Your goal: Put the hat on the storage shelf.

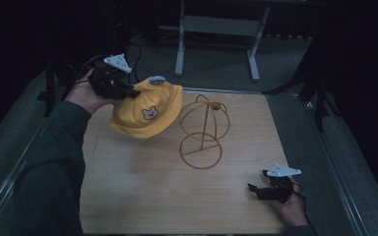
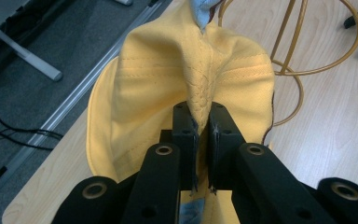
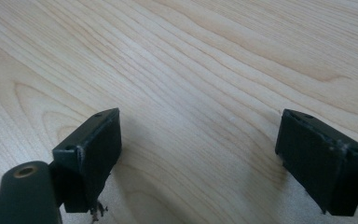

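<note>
Black right gripper (image 1: pixel 268 188), nearest, at five o'clock on the pale wood tabletop (image 1: pixel 142 196), fingers (image 3: pixel 93 154) spread wide, nothing between. Farther off, gold wire stand (image 1: pixel 203 132) upright at centre. Beyond, at ten o'clock, left gripper (image 1: pixel 128 91) clenched on a pinched fold of the yellow hat (image 1: pixel 145 110). Held aloft, just beside the stand at its nine o'clock, clearly nearer the left hand. Soft cotton, bear face, blue tab on top.

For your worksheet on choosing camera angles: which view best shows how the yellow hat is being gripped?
The left gripper view: the left gripper has its jaws shut on a pinched fold of the yellow hat. The high view shows the hat lifted beside the wire stand, with the grip itself small.
</note>
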Tool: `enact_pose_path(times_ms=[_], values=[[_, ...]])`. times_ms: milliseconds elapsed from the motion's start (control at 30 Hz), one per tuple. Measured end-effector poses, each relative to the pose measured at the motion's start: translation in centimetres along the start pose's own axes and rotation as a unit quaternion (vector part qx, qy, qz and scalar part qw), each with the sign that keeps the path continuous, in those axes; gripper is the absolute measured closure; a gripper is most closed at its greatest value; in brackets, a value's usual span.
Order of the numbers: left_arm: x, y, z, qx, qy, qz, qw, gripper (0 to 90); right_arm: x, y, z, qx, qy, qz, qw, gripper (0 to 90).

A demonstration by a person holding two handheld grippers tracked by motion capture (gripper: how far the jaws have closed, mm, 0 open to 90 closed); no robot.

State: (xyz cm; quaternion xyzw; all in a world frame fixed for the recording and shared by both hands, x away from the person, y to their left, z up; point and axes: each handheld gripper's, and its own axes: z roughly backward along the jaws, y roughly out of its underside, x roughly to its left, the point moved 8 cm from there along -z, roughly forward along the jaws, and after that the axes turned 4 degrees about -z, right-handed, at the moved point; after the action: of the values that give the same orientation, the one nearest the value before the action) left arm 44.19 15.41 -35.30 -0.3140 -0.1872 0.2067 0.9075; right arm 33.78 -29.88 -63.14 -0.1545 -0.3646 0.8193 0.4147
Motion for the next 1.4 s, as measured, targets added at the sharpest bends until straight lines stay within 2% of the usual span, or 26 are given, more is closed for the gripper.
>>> enact_pose_path(times_ms=[833, 1400], values=[[0.0, -1.0, 1.2, -0.018, -0.002, -0.007, 0.9998, 83.4, 0.0, 0.0, 0.0, 0.0, 0.0, -0.001, 1.0, 14.2], [-0.3, -1.8, 1.8, -0.029, 0.007, -0.011, 0.9995, 83.5, 0.0, 0.0, 0.0, 0.0, 0.0, -0.002, 1.0, 14.2]])
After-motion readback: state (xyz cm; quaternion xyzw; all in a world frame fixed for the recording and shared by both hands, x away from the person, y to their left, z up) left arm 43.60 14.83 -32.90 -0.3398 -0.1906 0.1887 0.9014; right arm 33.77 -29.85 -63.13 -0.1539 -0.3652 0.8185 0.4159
